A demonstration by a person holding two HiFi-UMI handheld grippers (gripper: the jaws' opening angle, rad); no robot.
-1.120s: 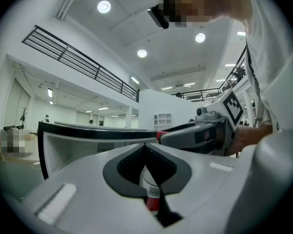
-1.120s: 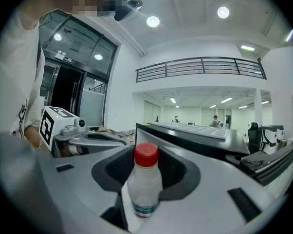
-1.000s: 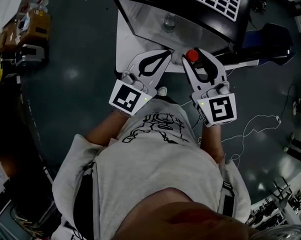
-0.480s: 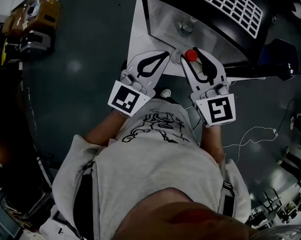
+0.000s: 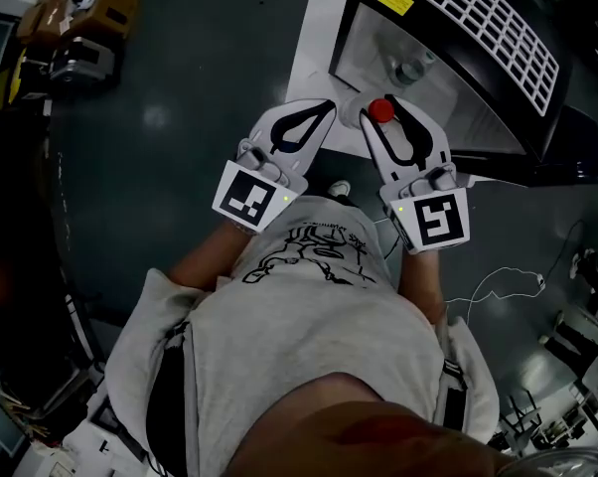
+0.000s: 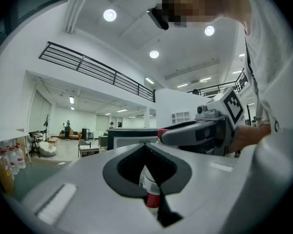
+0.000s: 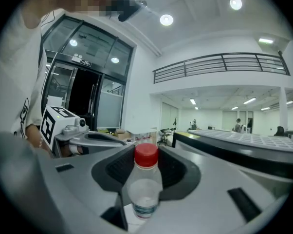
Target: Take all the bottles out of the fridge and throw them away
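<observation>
My right gripper (image 5: 376,117) is shut on a clear bottle with a red cap (image 5: 381,111), held upright by its neck; in the right gripper view the bottle (image 7: 145,179) stands between the jaws. Beside it my left gripper (image 5: 327,105) has its tips together and nothing shows in it from above. In the left gripper view a white and red thing (image 6: 151,189) shows through the jaws' opening; I cannot tell what it is. The black fridge (image 5: 498,48) lies at the upper right, with another bottle (image 5: 408,69) behind its glass.
A white floor panel (image 5: 319,28) lies under the fridge. A yellow-brown machine (image 5: 80,18) stands at the upper left, and a thin cable (image 5: 498,286) trails over the dark floor on the right. Racks and gear crowd the right edge (image 5: 587,336).
The fridge has slid from the top centre to the upper right of the head view. Both grippers keep their places in that view, the bottle still in the right one.
</observation>
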